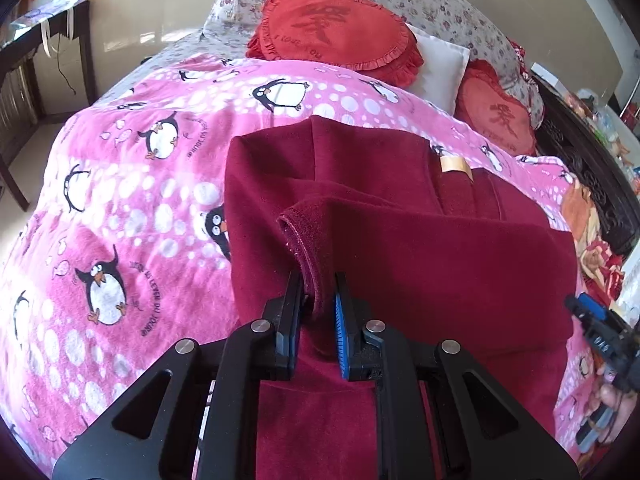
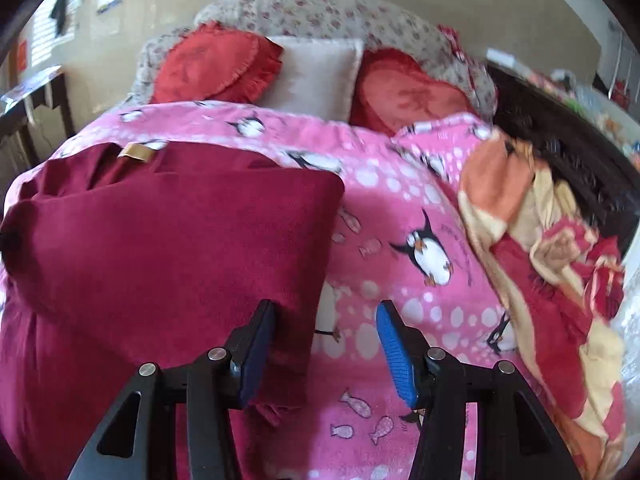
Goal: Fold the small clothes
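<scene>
The soft, limp dark-red fleece garment [image 1: 400,248] on the pink penguin-print blanket [image 1: 120,200] is pinched at its stitched hem by the left tool [image 1: 318,304], a firm hold, while the right tool [image 2: 326,344] gapes released beside its edge.

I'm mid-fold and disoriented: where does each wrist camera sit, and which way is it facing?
Left wrist: sits behind the left tool, looking up the bed toward the pillows; it is pinching a hemmed edge of the maroon garment. The right tool shows at the right edge.
Right wrist: sits behind the right tool, open over the penguin blanket, facing the same way; the garment lies left.
Shared: the garment, the blanket, the heart cushions.
</scene>
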Action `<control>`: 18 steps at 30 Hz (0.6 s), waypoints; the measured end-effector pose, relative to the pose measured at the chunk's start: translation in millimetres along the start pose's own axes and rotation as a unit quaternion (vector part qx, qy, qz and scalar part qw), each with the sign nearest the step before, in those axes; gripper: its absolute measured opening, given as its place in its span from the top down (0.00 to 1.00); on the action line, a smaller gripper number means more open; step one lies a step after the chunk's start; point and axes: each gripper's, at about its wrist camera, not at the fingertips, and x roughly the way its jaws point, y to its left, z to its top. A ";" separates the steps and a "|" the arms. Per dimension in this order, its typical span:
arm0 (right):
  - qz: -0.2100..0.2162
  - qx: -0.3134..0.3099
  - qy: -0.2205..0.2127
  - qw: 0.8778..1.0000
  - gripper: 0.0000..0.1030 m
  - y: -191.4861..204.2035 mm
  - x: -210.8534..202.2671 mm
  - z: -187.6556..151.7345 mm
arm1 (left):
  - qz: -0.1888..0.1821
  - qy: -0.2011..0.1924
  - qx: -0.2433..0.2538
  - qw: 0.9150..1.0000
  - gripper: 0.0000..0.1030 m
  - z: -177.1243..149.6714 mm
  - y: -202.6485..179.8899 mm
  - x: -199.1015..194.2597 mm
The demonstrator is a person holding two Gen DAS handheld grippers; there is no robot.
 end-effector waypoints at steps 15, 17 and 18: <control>0.111 0.009 -0.037 0.993 0.54 24.6 -6.8 37.8 | 0.036 -0.032 0.013 0.999 0.55 9.4 -14.4 9.1; 0.094 0.018 -0.009 0.995 0.64 19.8 16.2 41.6 | 0.045 -0.015 0.016 0.999 0.55 10.3 -12.7 25.2; 0.097 0.022 -0.006 0.995 0.64 17.0 23.4 41.5 | 0.045 -0.007 0.014 0.999 0.55 10.4 -10.6 33.0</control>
